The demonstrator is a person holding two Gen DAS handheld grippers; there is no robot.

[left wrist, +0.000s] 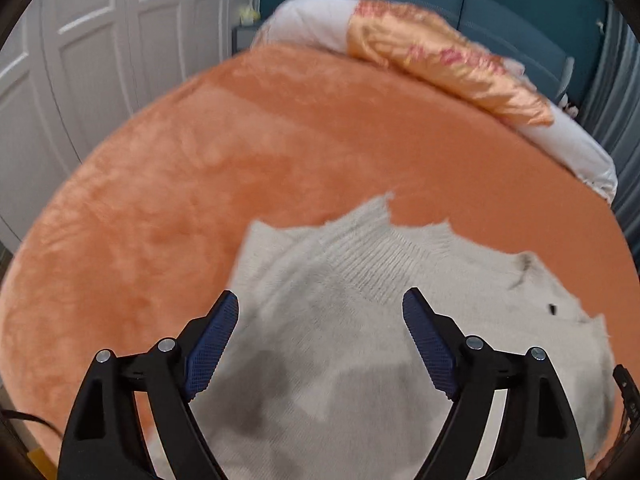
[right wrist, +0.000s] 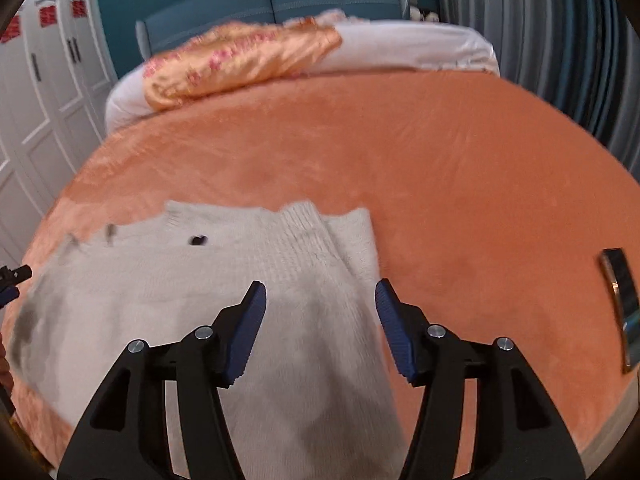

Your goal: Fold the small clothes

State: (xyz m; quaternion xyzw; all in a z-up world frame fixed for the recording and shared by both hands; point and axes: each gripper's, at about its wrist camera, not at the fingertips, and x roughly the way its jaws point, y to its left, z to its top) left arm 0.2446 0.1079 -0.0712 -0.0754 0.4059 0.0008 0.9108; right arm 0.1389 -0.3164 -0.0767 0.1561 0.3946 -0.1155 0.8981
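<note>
Orange plush bedspread (left wrist: pixel 280 140) covers the bed beneath us. Our cream knit sweater (left wrist: pixel 360 320) lies flat near its front edge, ribbed hem folded across the body. We hold the left gripper (left wrist: pixel 320 308) and right gripper (right wrist: pixel 320 296) spread above it, pinching nothing.

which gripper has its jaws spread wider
The left gripper: its blue pads stand farther apart over the grey sweater than the right gripper's.
</note>
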